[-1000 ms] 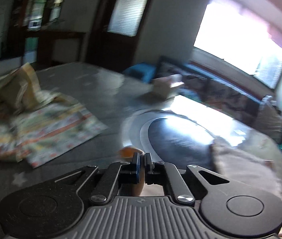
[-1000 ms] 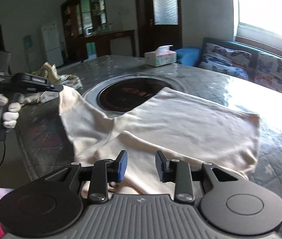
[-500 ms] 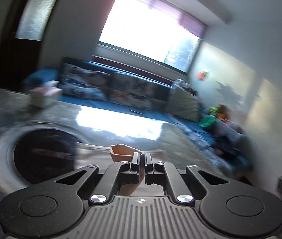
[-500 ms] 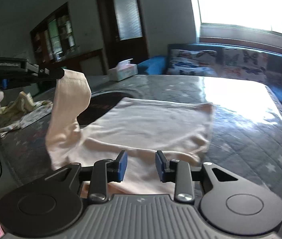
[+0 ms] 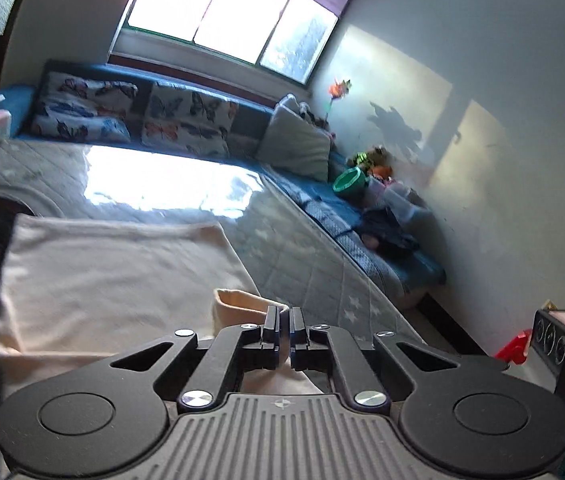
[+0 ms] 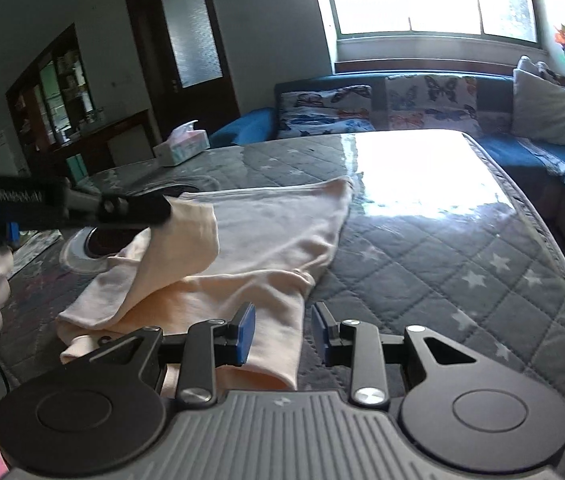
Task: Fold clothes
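Quilted table [image 6: 422, 264] bears cream garment [image 6: 266, 240], sleeve pinched by left gripper [image 5: 284, 322].

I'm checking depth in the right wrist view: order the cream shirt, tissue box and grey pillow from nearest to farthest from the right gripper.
1. Cream shirt, just ahead of the jaws.
2. Tissue box, far left on the table.
3. Grey pillow, far right on the sofa.

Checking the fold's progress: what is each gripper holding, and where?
Left gripper pinches the cream garment by a lifted edge; right gripper holds nothing.

Bare quilted table [image 6: 442, 248] right of garment [image 6: 274, 240]; tissue box [image 6: 181, 147] far left.
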A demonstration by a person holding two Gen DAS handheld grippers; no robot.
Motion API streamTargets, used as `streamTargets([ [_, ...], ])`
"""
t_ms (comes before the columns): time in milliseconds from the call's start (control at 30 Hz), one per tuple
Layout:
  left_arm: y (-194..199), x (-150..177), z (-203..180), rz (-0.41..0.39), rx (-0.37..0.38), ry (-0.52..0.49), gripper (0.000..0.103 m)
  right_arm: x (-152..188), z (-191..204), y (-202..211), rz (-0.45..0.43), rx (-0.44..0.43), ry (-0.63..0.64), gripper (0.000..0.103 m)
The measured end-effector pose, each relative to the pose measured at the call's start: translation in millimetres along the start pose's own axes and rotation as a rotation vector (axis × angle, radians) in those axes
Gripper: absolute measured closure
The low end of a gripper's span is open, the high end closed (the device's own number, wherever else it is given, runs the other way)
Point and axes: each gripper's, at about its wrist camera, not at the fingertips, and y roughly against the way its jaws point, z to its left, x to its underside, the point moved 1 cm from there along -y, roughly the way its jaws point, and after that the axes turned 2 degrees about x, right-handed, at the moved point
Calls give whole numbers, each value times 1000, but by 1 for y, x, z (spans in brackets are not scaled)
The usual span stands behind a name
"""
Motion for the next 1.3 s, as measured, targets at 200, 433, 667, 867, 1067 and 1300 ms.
streamTargets([
  [200, -24, 12, -5, 45, 31, -10, 98, 1, -7, -1, 5, 22, -19, 73],
  [433, -20, 20, -3, 80, 76, -15, 95, -5, -8, -3, 5, 24, -25, 73],
  [667, 15, 21, 36, 61, -15, -3, 93, -17, 2, -21, 26, -39, -1, 73],
  [867, 39, 32, 85, 88, -154, 42, 93, -23, 14, -51, 64, -78, 19, 73],
  [1067, 52, 43, 102, 101, -193, 71, 93, -22, 19, -70, 94, -81, 24, 74],
  [1300, 57, 44, 105, 107, -169, 64, 90, -28, 25, -58, 51, -25, 59, 97],
])
